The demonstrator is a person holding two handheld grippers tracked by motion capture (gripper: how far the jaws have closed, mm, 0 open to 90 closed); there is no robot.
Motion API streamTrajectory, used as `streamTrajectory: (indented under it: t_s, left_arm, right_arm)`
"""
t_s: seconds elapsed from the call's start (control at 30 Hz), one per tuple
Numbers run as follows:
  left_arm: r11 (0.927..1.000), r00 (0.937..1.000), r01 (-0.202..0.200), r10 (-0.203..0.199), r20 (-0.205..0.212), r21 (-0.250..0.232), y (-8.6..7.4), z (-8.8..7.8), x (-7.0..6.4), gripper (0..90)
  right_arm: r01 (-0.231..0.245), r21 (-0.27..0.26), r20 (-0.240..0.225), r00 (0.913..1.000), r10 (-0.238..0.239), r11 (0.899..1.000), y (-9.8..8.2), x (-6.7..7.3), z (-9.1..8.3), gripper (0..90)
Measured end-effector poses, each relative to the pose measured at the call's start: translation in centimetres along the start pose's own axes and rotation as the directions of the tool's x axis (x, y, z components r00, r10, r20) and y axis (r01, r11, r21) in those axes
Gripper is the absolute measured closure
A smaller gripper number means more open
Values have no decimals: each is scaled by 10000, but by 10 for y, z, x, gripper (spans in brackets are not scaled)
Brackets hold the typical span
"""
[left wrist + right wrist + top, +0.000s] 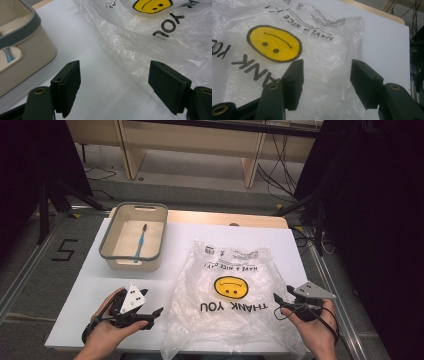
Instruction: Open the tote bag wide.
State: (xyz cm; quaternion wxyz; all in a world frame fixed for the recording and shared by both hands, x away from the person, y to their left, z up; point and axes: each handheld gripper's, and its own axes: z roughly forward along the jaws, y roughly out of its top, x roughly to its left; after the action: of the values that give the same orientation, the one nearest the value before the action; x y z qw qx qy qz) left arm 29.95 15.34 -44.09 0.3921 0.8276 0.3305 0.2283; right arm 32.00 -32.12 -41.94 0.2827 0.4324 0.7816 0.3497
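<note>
Two grippers flank a plastic bag (230,295).
Left gripper (152,316) and right gripper (280,302): jaws apart, holding nothing, beside the bag's edges.

white table (90,290), clear plastic bag (225,320), beige bin (134,262)

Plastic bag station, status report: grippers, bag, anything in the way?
Left gripper open at bag's left edge. Right gripper open at its right edge. Plastic bag flat, unheld. Bin with toothbrush stands clear.
</note>
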Motion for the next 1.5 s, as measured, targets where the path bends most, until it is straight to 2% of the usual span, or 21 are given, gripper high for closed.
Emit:
streamTrajectory:
  t_s: [0.17,0.33,0.37,0.57,0.77,0.8,0.97,1.0,1.13,1.23,1.3,1.37,1.4,1.43,1.5]
  left_arm:
    - [9999,10000,-56,55,18,159,4,4,-3,258]
    - [9991,10000,-22,18,92,429,8,11,-6,301]
    - [9984,9999,-47,39,134,564,9,13,-7,314]
    - [9915,9990,-163,109,423,1291,11,33,-12,339]
    - [9831,9987,65,-158,494,1831,12,49,-13,374]
    - [9807,9988,30,-127,481,1957,12,51,-13,388]
    - [9698,9971,392,-537,541,2406,9,57,-13,415]
    - [9698,9971,392,-537,541,2406,9,57,-13,424]
    - [9635,9966,373,-555,615,2652,8,59,-14,508]
    - [9546,9961,196,-442,764,2973,7,63,-16,586]
    - [9487,9955,35,-334,891,3162,8,65,-16,642]
    - [9471,9961,-28,-258,848,3208,8,67,-17,689]
    - [9446,9959,-109,-192,885,3281,8,67,-17,712]
    - [9449,9955,-78,-234,913,3271,8,67,-17,712]
    - [9436,9957,-178,-134,917,3305,9,68,-17,791]
  right_arm:
    - [-76,139,35,10000,76,9999,-2,-3,0,455]
    - [-118,462,132,9998,112,9989,-3,-6,1,458]
    - [-129,732,265,9996,110,9972,-3,-8,2,459]
    - [-352,1319,616,9977,273,9906,-5,-15,5,469]
    - [-564,1617,865,9953,428,9852,-7,-23,8,477]
    - [-670,1804,955,9942,503,9813,-8,-26,9,486]
    - [-963,2474,909,9930,759,9641,-17,-31,15,525]
    - [-1054,2616,900,9923,845,9594,-19,-32,16,536]
    - [-1358,3129,707,9903,1195,9400,-24,-33,18,638]
    - [-1439,3440,447,9896,1370,9279,-26,-32,20,732]
    - [-1458,3579,298,9890,1448,9223,-27,-32,21,789]
    - [-1465,3607,286,9889,1461,9211,-27,-31,22,812]
    - [-1546,3689,175,9870,1595,9165,-27,-31,22,853]
    - [-1546,3689,175,9870,1595,9165,-27,-31,22,853]
    - [-1580,3701,124,9862,1652,9154,-28,-30,22,888]
